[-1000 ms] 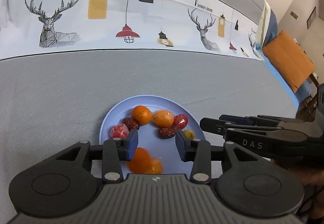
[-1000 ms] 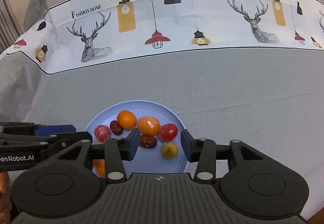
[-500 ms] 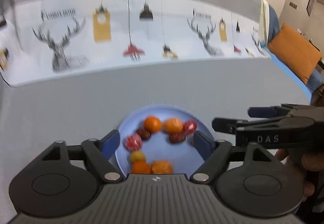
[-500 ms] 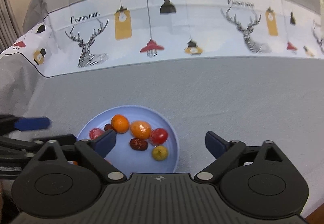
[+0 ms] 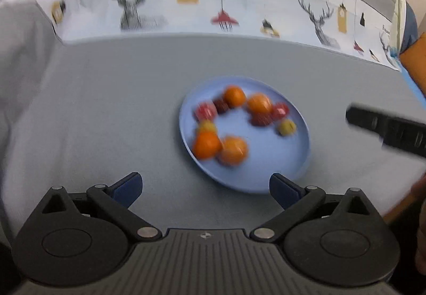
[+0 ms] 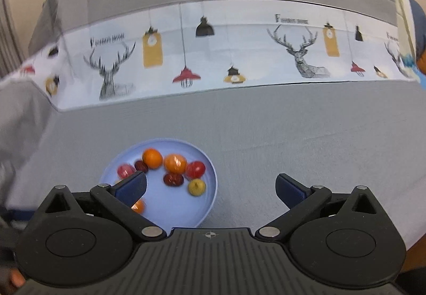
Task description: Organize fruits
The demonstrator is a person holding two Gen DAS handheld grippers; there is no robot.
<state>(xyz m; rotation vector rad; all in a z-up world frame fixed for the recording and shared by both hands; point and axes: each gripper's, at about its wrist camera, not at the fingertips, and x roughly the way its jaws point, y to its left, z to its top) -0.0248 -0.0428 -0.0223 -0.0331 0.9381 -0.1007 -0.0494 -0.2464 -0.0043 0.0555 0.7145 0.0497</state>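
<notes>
- Both claws pull back from the blue plate point(image 5: 298, 161) since a second ago, jaws opening, nothing between them.
- Fruits point(image 5: 234, 149) sit on that plate, on the grey bench point(image 5: 106, 113).
- Left claw point(image 5: 206, 185) and right claw point(image 6: 210, 185): keep retreating clear of the rim.

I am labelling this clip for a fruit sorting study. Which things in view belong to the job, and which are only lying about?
Belong to the job:
- blue plate
- fruits on the plate: orange, red, dark red and yellow ones
- left gripper, jaws opening, nothing between them
- right gripper, jaws opening, nothing between them

Only lying about:
- grey cloth
- printed deer and lamp band
- orange cushion
</notes>
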